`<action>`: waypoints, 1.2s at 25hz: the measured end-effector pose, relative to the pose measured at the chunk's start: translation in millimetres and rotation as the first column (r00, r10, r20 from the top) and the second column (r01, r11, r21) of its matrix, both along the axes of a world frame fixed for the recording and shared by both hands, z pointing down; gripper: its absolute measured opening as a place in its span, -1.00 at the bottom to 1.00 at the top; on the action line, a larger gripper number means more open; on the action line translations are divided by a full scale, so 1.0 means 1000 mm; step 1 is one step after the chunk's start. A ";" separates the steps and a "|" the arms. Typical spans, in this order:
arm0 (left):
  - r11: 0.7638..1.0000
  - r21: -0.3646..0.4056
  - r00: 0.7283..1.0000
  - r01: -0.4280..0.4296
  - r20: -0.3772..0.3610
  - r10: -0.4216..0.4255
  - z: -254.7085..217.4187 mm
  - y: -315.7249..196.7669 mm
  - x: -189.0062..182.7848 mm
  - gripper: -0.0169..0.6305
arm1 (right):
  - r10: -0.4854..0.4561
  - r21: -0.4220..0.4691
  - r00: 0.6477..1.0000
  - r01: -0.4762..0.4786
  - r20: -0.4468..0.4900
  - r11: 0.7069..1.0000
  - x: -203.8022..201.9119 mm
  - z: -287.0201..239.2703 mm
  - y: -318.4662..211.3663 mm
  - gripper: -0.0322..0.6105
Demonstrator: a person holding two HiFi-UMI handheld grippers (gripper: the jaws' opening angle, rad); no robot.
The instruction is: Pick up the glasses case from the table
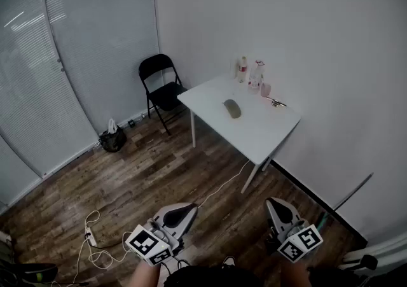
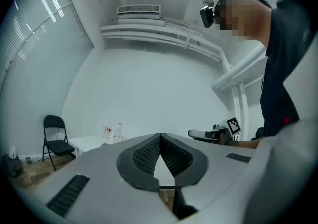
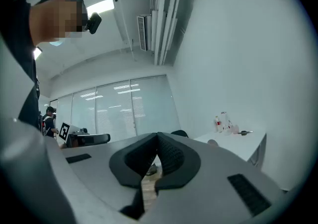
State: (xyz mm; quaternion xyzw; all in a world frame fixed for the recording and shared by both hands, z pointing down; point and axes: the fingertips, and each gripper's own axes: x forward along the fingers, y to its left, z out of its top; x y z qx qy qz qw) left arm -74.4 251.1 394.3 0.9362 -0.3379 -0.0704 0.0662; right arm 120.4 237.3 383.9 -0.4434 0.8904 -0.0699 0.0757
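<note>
Well, floor: dark wood-plank floor, running from under me to the walls.
Table: white rectangular table set against the white wall, well apart from both my claws.
Chair: black folding chair, just beside the table's far left end.
Left claw: my left gripper is held low and level, jaws pressed tip to tip, nothing between them.
Right claw: my right gripper is low and level too, jaws closed together and empty.
Bag: small black bag on the floor by the blinds.
Bottles: two clear bottles at the table's far edge, a pink cup near them.
Case: olive-grey oval glasses case lies flat near the middle of the tabletop, apart from the bottles, untouched.
</note>
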 end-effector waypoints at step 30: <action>0.992 -0.052 0.994 0.113 0.018 -0.112 0.021 -0.018 0.089 -0.88 | -0.117 -0.006 0.993 0.118 0.025 0.993 0.094 0.017 -0.029 -0.85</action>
